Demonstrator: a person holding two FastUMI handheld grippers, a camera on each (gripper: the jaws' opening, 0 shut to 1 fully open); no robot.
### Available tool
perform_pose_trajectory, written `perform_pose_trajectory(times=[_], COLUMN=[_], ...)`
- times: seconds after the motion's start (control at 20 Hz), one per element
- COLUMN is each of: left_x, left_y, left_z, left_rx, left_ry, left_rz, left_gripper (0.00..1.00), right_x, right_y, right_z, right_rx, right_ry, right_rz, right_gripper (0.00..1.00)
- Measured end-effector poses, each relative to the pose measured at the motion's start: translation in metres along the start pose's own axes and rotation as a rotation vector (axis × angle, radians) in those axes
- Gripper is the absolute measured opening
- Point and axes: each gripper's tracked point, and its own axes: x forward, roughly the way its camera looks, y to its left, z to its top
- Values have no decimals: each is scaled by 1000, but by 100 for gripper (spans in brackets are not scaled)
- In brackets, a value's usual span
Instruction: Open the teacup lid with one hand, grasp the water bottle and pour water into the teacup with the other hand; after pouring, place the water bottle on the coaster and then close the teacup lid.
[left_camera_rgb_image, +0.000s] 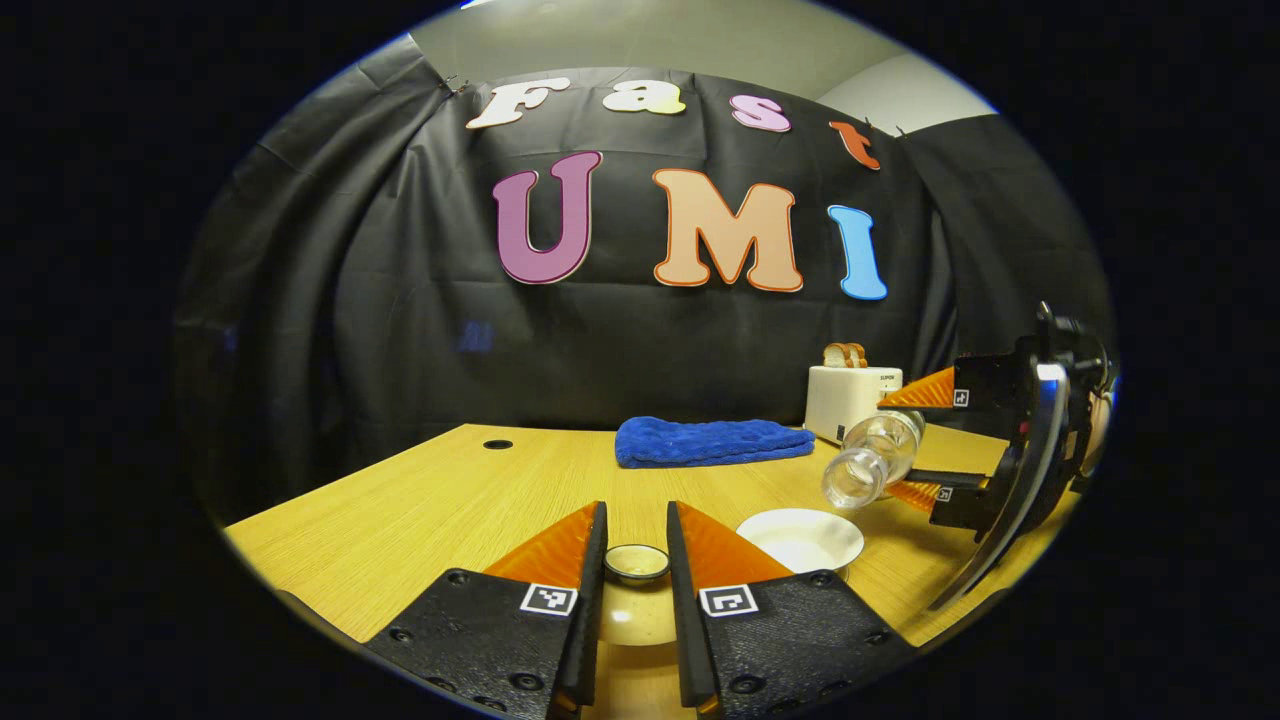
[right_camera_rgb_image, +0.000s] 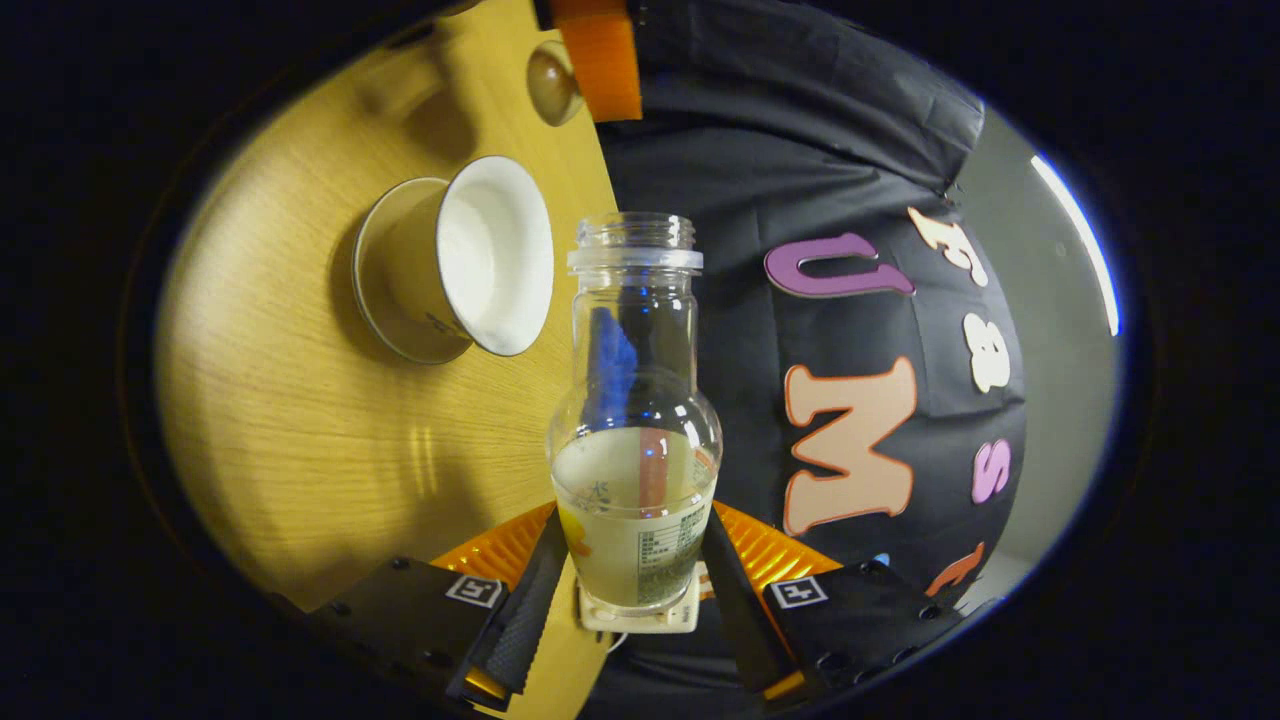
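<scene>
Pouring step: my right gripper (right_camera_rgb_image: 632, 585), clamping the clear glass water bottle (right_camera_rgb_image: 634, 420), tips it toward the white ceramic teacup (right_camera_rgb_image: 455, 262) at upper left, while my left gripper (left_camera_rgb_image: 636, 570) pinches the cup's round lid (left_camera_rgb_image: 637, 562); next, tilt further over the rim.

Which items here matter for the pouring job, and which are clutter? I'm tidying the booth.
Job: water bottle held in the right tongs; open teacup; teacup lid between the left tongs.

Lying about: blue towel; toaster with bread.
</scene>
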Motion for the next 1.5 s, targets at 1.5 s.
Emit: perform_pose_trajectory(times=[1.5], left_x=[0], left_y=[1], left_z=[1], left_rx=[4], left_ry=[-5], left_rz=[-1], left_gripper=[30], right_x=[81], right_y=[-6], right_z=[-122], right_rx=[1489], right_ry=[163], right_rz=[113], right_gripper=[82])
